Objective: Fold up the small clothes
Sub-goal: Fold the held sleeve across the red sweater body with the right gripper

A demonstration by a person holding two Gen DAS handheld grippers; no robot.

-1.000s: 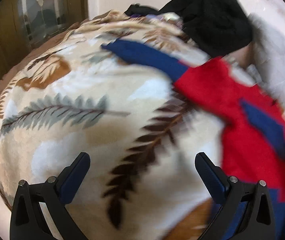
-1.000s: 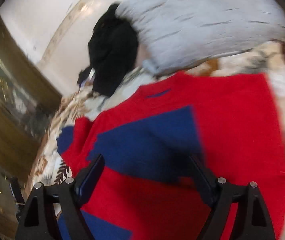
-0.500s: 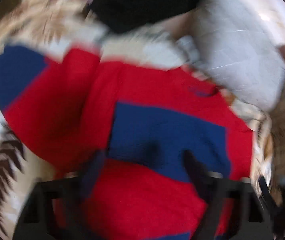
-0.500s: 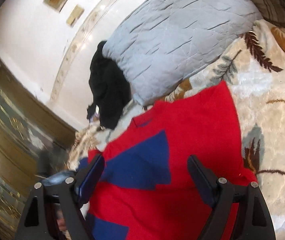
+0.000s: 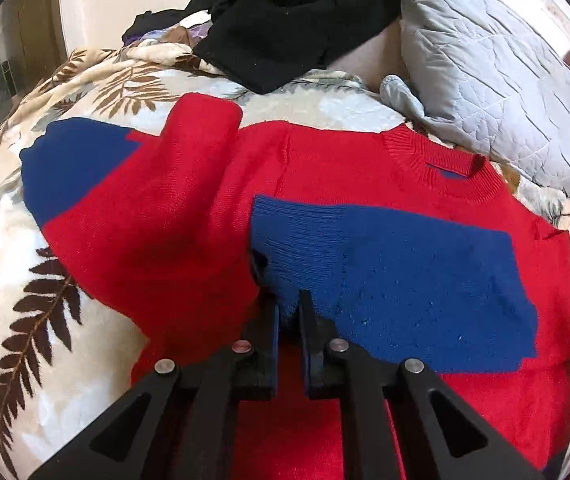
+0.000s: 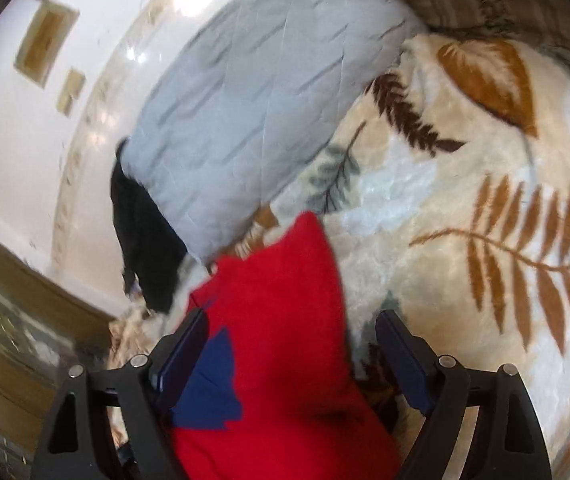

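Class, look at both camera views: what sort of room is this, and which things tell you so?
Probably a bedroom: a grey quilted pillow lies on a leaf-patterned blanket, with a red and blue sweater spread on it.

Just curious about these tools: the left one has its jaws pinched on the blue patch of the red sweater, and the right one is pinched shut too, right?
Not quite. The right gripper has its jaws wide apart over the red sweater, as the right wrist view shows. The left gripper is pinched on the blue patch.

I see a fern-print blanket (image 5: 85, 272) covering the bed. At its far edge a grey quilted pillow (image 5: 485, 68) leans against the white wall (image 6: 13, 128), with a black garment (image 5: 285, 20) heaped just beside it.
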